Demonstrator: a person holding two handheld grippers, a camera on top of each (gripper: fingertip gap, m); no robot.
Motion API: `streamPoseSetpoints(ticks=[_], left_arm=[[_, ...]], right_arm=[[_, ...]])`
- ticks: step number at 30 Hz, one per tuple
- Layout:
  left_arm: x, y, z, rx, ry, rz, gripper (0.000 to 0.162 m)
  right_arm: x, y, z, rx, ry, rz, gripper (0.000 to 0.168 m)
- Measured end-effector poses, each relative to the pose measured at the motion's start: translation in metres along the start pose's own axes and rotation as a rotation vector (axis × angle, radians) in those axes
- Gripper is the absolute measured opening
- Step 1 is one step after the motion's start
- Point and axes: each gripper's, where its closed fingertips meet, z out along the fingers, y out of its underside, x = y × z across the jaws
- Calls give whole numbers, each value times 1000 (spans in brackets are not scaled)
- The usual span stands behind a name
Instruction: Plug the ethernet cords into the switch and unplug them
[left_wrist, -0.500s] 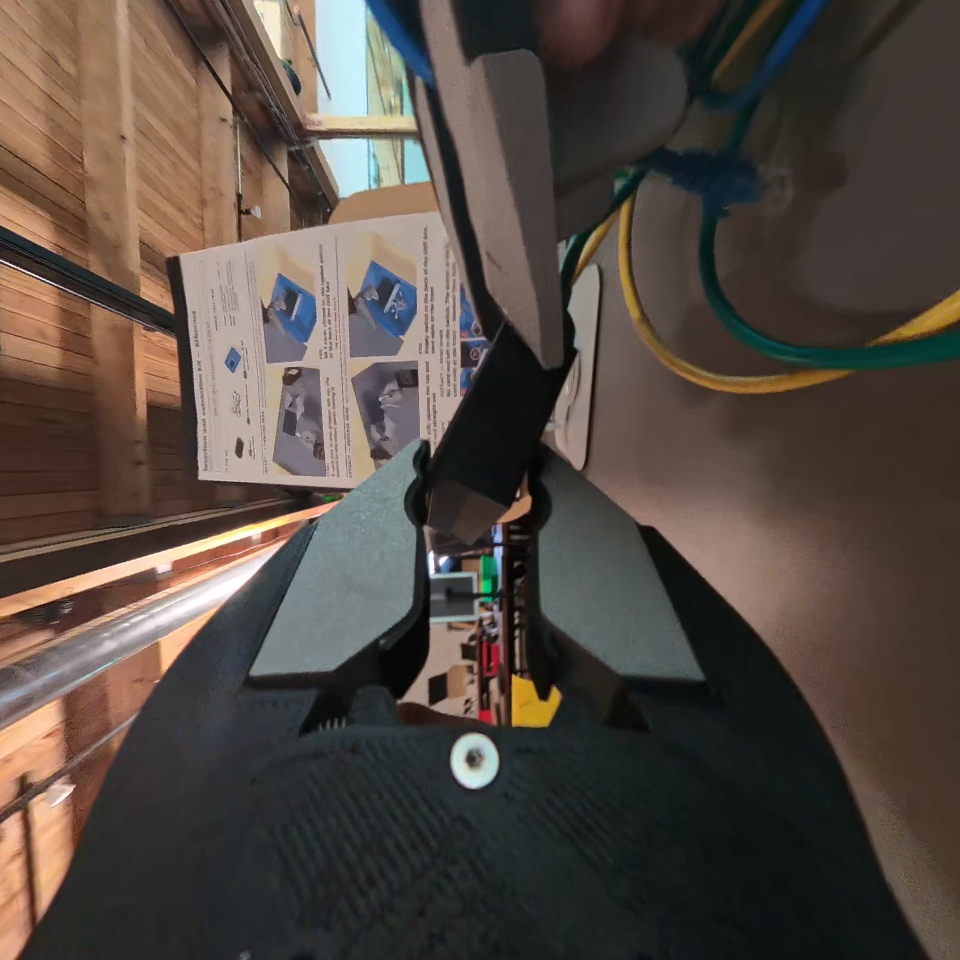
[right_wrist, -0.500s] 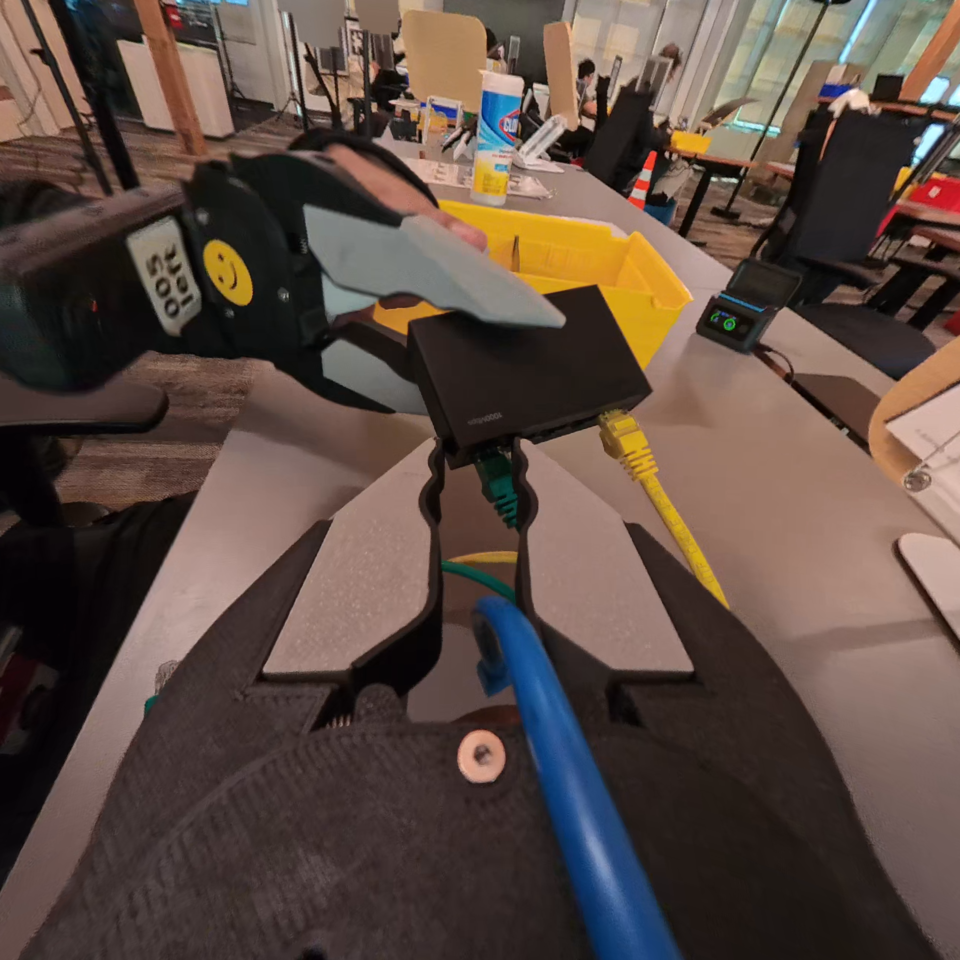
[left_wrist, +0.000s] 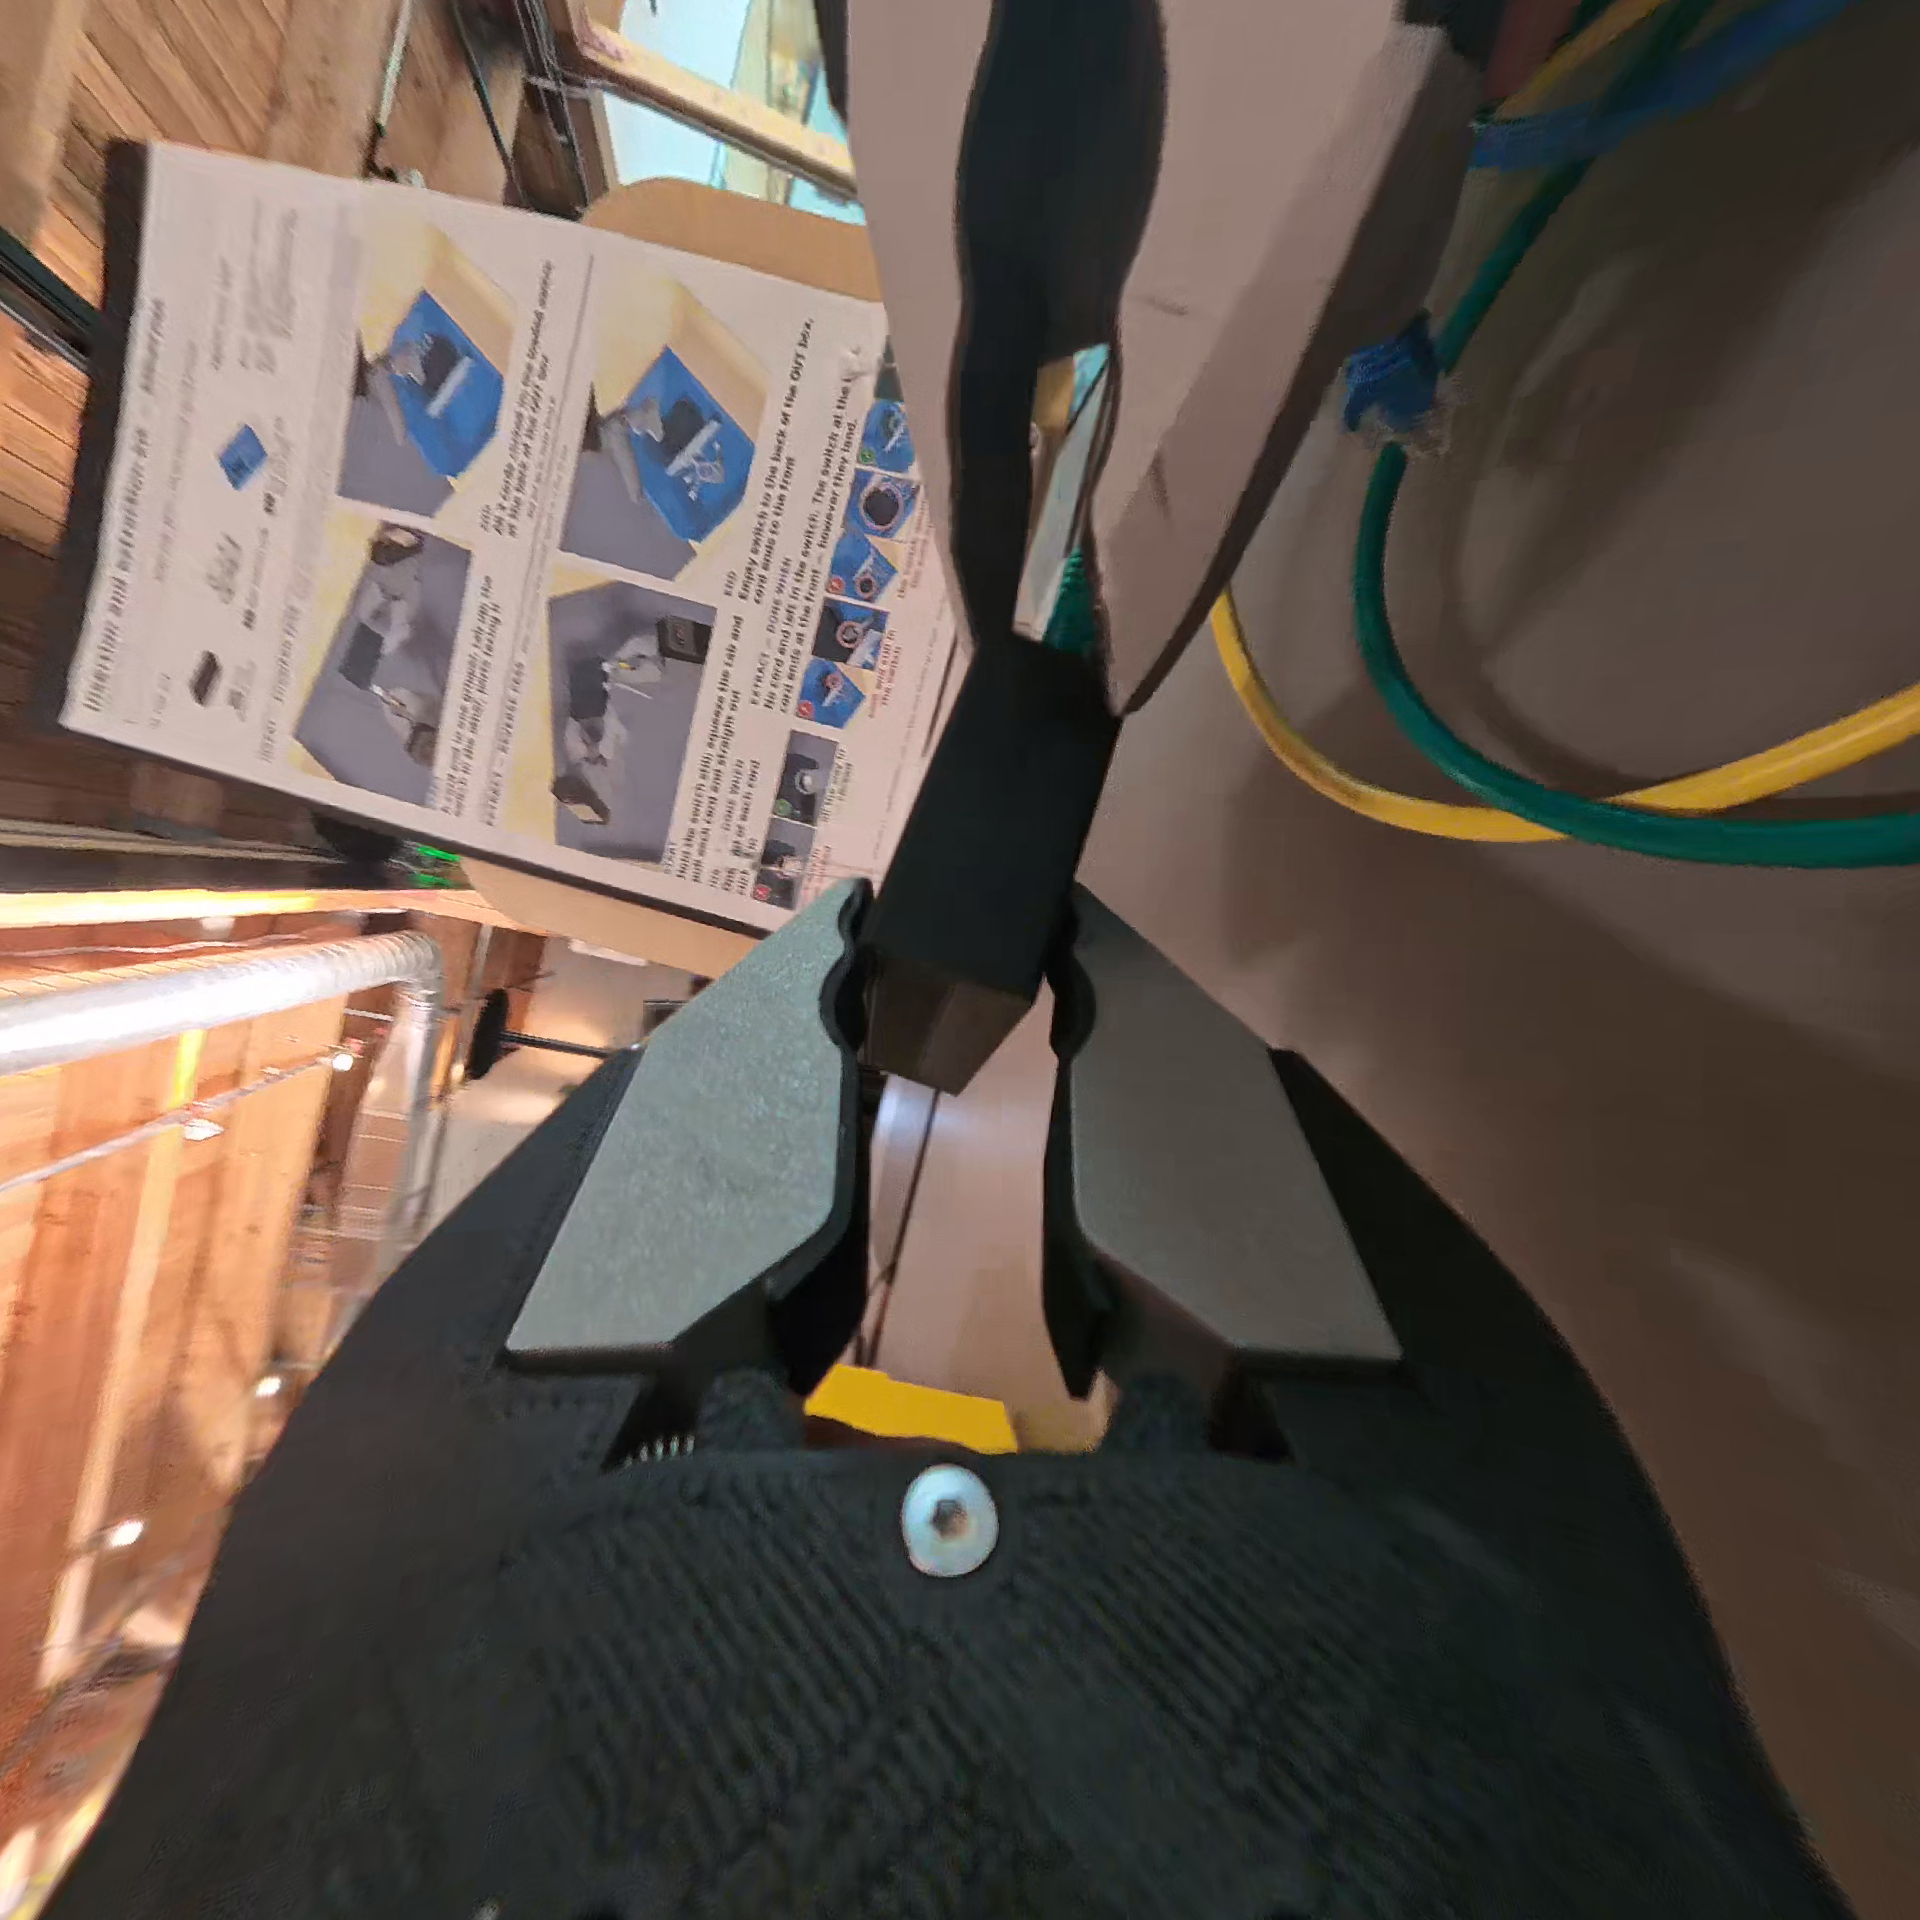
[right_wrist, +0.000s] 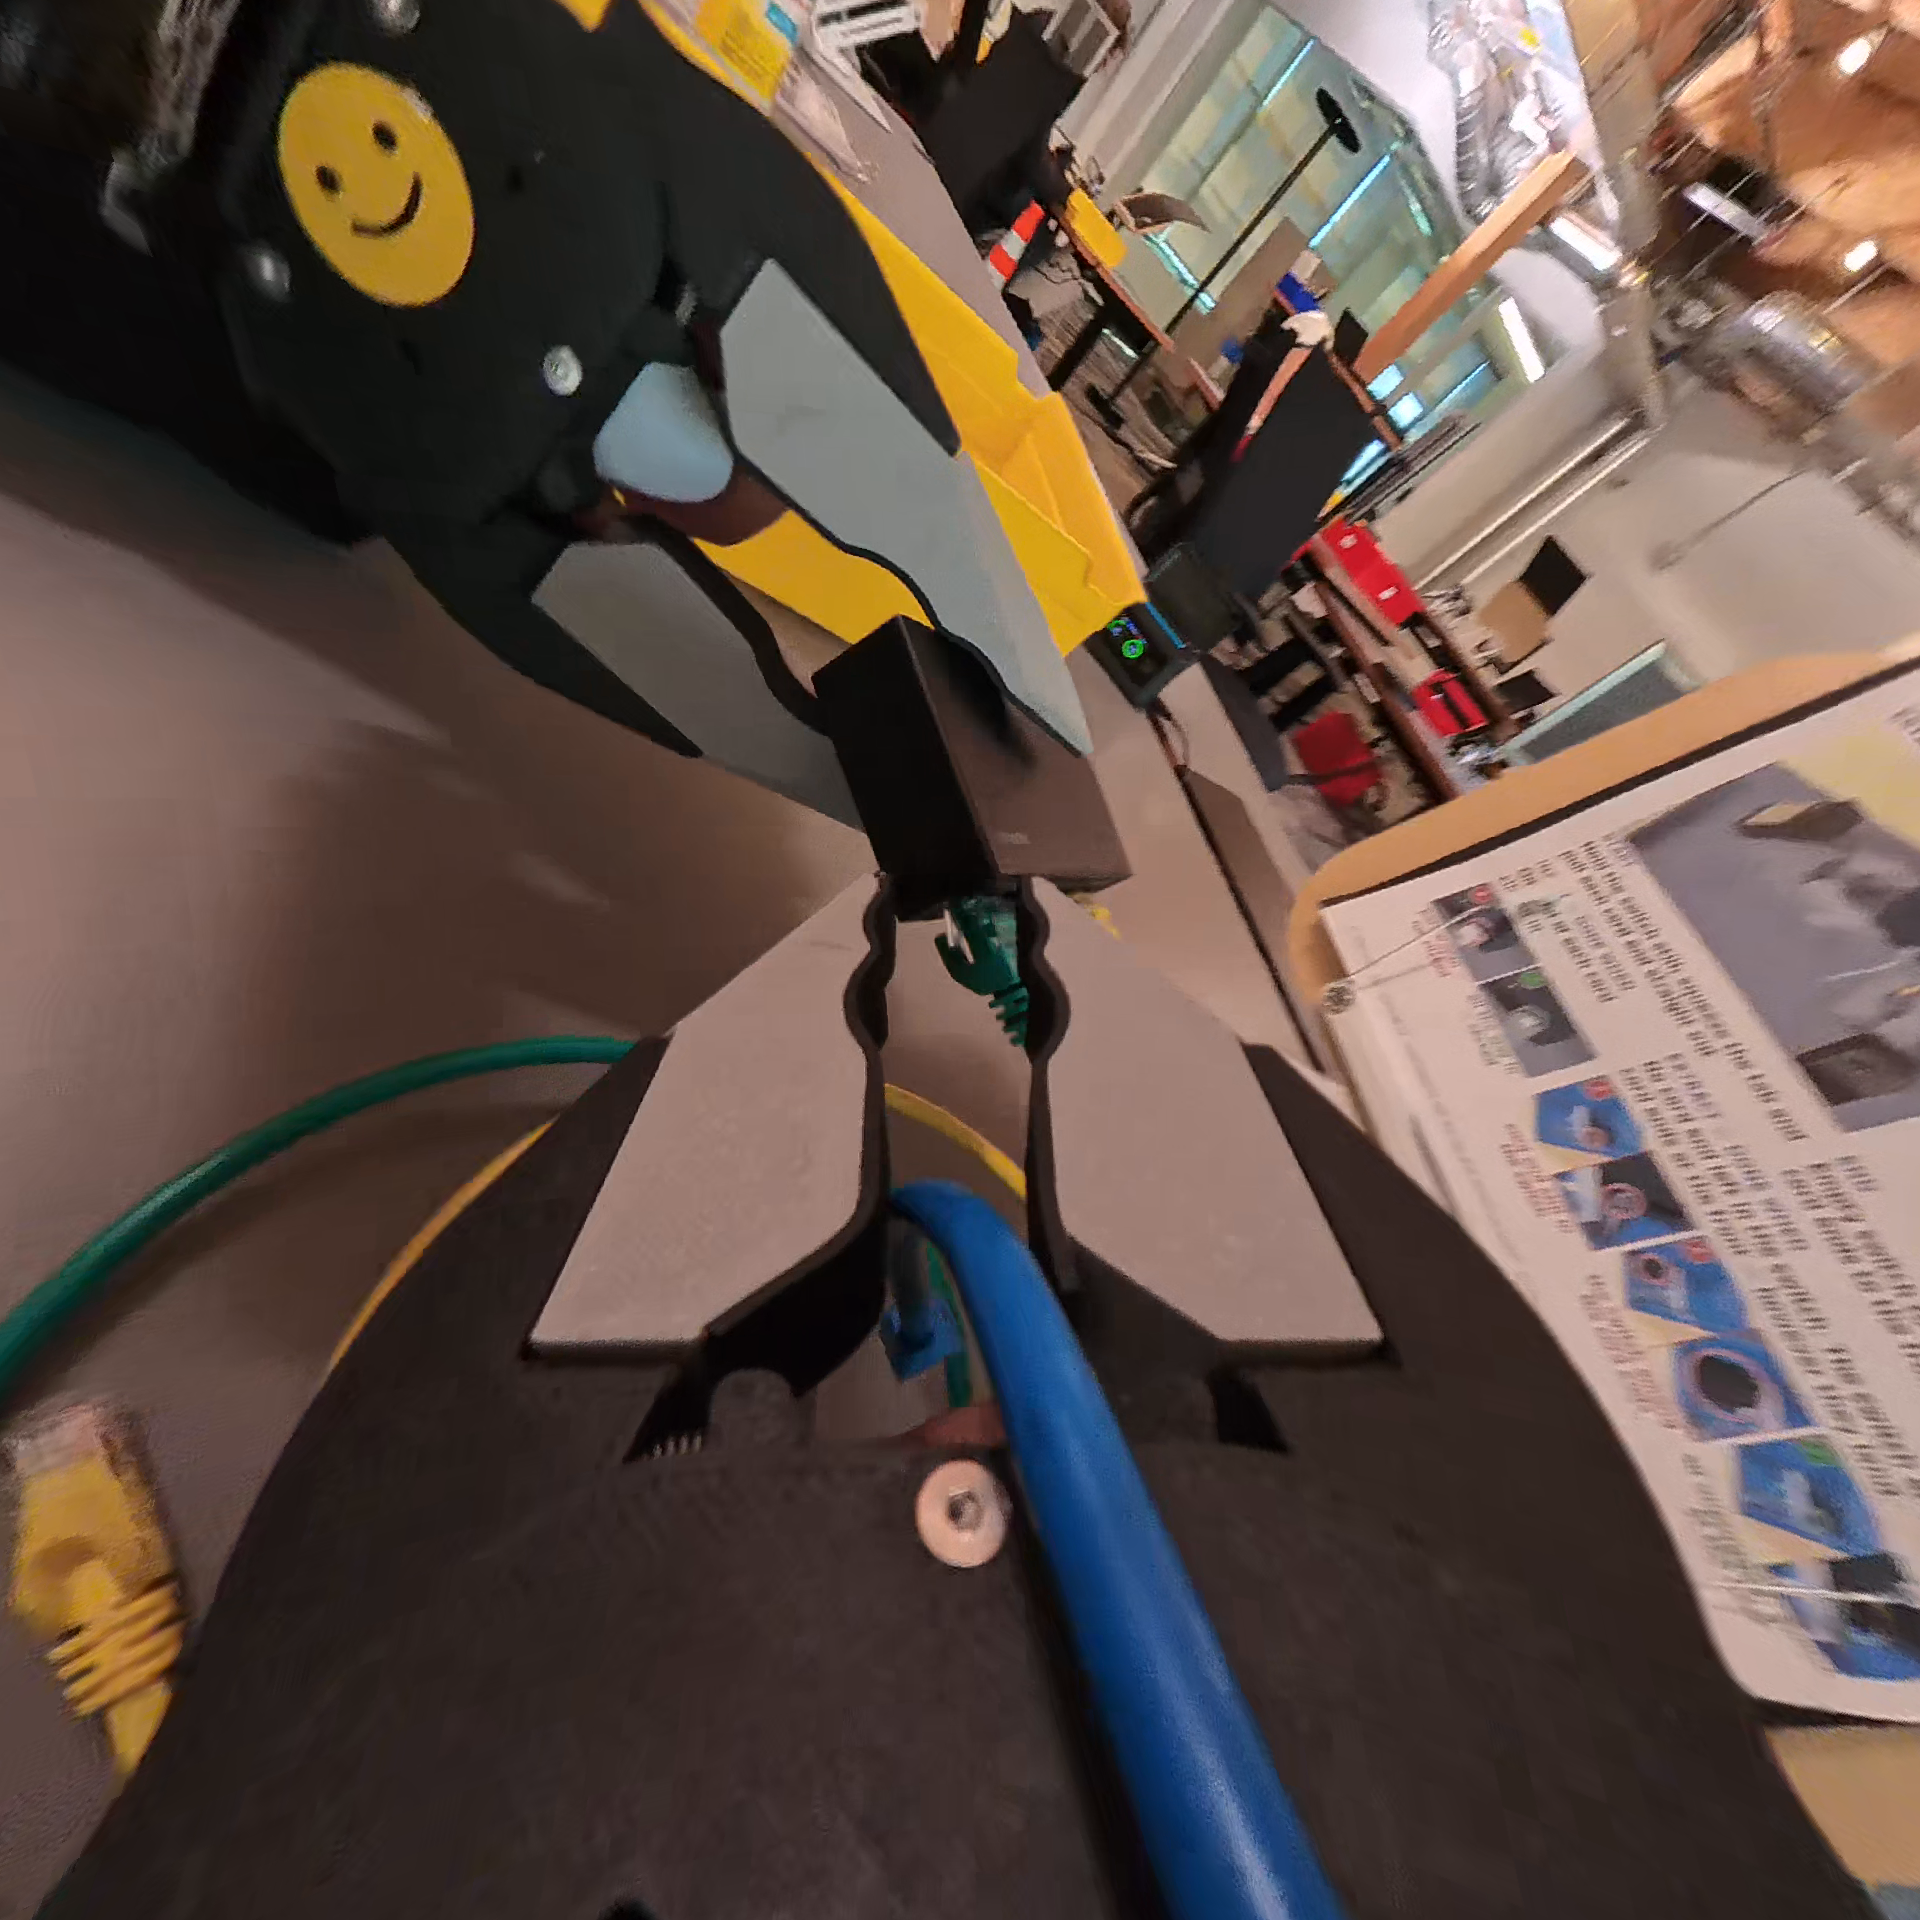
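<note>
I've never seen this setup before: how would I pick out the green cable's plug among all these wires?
Find the small black switch clamped in the left gripper above the grey table. The green plug sits at its near face, between the right gripper's fingertips. Unlike the loose yellow plug and blue plug, it meets the switch.

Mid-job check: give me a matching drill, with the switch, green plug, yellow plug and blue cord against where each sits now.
1 switch
2 green plug
3 yellow plug
4 blue cord

A loose on the table
B in the jaws of the left gripper
C running over the right gripper's body
D between the jaws of the right gripper

Pairs: 1-B; 2-D; 3-A; 4-C
</note>
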Motion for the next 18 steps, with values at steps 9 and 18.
streamPoseSetpoints(ticks=[9,18], left_arm=[[8,0,-4,22,129,-88,30],[9,4,-5,2,164,-77,29]], right_arm=[[2,5,3,-67,162,-318,7],[-1,11,4,-92,142,-286,11]])
